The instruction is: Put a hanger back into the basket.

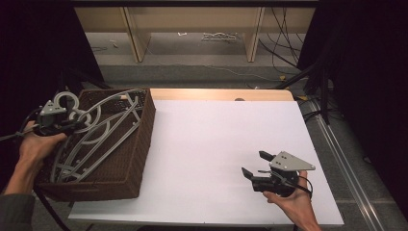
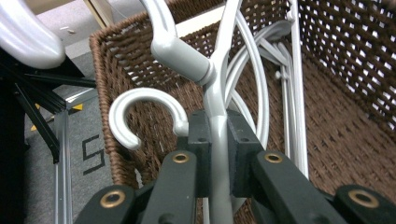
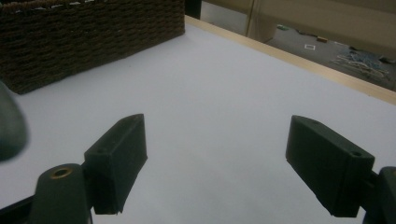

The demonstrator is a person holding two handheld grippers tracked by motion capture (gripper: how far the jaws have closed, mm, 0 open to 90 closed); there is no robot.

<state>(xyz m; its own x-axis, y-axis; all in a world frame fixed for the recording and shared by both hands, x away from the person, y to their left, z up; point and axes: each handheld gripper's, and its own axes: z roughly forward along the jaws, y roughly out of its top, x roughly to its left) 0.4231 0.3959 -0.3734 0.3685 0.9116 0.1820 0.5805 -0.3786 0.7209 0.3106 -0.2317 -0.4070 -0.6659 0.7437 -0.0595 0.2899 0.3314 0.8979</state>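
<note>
Grey floor [image 1: 192,72], wooden shelving [image 1: 192,24], black curtains [image 1: 365,72], cables [image 1: 284,43]

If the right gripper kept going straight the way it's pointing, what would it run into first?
Probably the wicker basket. The right gripper, jaws open, points across bare white table toward the basket's side wall, though exact aim is uncertain.

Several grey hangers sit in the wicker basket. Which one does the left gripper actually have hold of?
The left gripper is shut on the hanger whose neck runs between its jaws, just below its hook. The other hangers lie loose in the basket.
</note>
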